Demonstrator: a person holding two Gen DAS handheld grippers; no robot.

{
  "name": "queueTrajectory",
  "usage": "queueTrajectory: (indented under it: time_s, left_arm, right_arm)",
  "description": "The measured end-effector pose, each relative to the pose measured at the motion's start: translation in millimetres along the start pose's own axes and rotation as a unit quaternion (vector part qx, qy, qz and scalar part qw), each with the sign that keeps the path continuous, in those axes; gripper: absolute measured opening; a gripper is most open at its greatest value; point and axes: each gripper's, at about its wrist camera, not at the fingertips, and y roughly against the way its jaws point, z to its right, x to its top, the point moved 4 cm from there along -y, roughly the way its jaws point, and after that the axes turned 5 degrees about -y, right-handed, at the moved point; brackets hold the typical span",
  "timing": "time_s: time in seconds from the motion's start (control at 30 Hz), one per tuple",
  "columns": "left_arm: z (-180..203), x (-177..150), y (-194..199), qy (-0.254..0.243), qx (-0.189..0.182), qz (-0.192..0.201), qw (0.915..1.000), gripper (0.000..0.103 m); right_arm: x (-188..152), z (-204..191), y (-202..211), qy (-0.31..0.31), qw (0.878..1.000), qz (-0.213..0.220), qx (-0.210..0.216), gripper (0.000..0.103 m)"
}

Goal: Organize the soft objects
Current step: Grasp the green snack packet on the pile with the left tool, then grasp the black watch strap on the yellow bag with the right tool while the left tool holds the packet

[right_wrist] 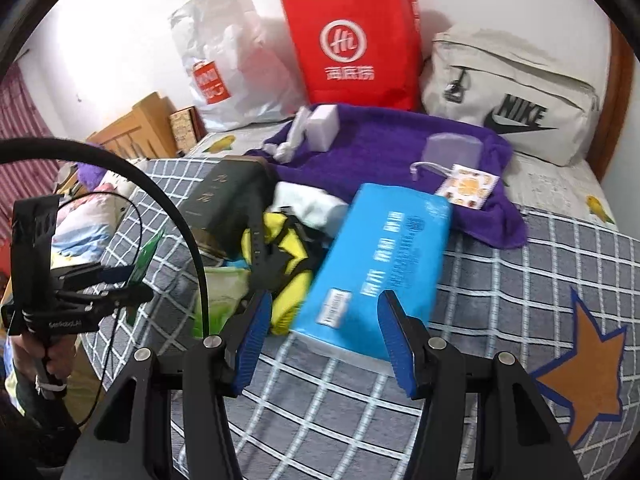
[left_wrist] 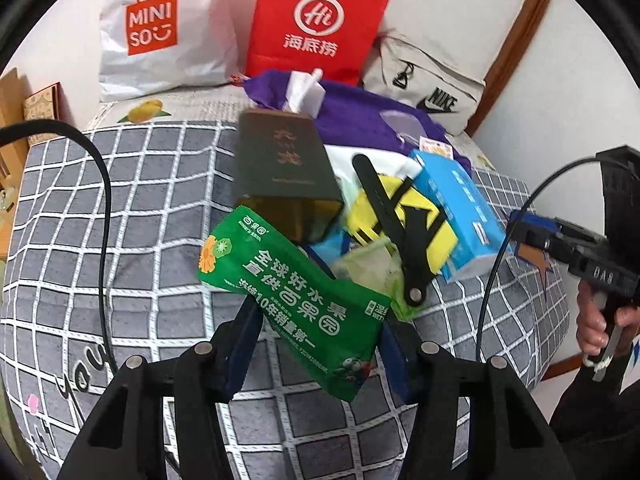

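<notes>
My left gripper point(left_wrist: 316, 344) is shut on a green wet-wipe pack point(left_wrist: 296, 300) and holds it above the grey checked bed cover point(left_wrist: 132, 208). Behind it lies a pile: a dark green box point(left_wrist: 284, 160), a yellow and black item point(left_wrist: 404, 216), a blue tissue pack point(left_wrist: 460, 216), a purple towel point(left_wrist: 360, 116). My right gripper point(right_wrist: 320, 336) is open and empty, just in front of the blue tissue pack point(right_wrist: 380, 264). The left gripper with the green pack point(right_wrist: 144, 260) shows at the left of the right wrist view.
Against the back wall stand a white Miniso bag point(left_wrist: 160, 36), a red paper bag point(left_wrist: 320, 24) and a beige Nike bag point(right_wrist: 512, 96). A wooden headboard point(right_wrist: 132, 128) is at the left. A pale green pack point(right_wrist: 224, 296) lies by the pile.
</notes>
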Motion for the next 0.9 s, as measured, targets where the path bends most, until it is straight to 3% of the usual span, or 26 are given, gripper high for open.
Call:
queueTrajectory:
  time_s: [0.17, 0.43, 0.63, 0.7, 0.73, 0.8, 0.87, 0.9]
  left_arm:
    - [-9.3, 4.6, -2.8, 0.001, 0.024, 0.003, 0.9997, 0.053]
    - [-25.2, 3.3, -1.3, 0.013, 0.027, 0.006, 0.9995, 0.053]
    - [-30.9, 5.0, -0.3, 0.016, 0.017, 0.016, 0.9996, 0.053]
    - [-30.7, 5.1, 0.0, 0.013, 0.011, 0.018, 0.9997, 0.053]
    - [-30.8, 5.1, 0.1, 0.013, 0.01, 0.019, 0.9997, 0.053]
    - [-30.2, 4.7, -0.3, 0.013, 0.006, 0.019, 0.9997, 0.054]
    - [-28.9, 4.4, -0.6, 0.01, 0.001, 0.019, 0.9998, 0.054]
    - [-28.5, 4.2, -1.1, 0.009, 0.001, 0.019, 0.9998, 0.054]
  right_arm:
    - [7.3, -33.6, -24.2, 0.054, 0.998, -0.02, 0.012, 0.055]
    - [8.3, -70.5, -68.9, 0.105, 0.991, -0.08, 0.005, 0.052]
    - [3.0, -65.2, -105.0, 0.075, 0.987, -0.139, -0.033, 0.046]
    - [4.4, -65.9, -108.2, 0.073, 0.988, -0.133, -0.029, 0.037]
    - [4.7, -67.3, -108.5, 0.077, 0.988, -0.132, -0.023, 0.027]
    - [4.9, -68.4, -106.1, 0.079, 0.988, -0.133, -0.016, 0.022]
    - [6.1, -72.8, -99.9, 0.082, 0.989, -0.125, 0.001, 0.005]
    - [6.3, -71.8, -96.1, 0.079, 0.99, -0.121, 0.004, 0.004]
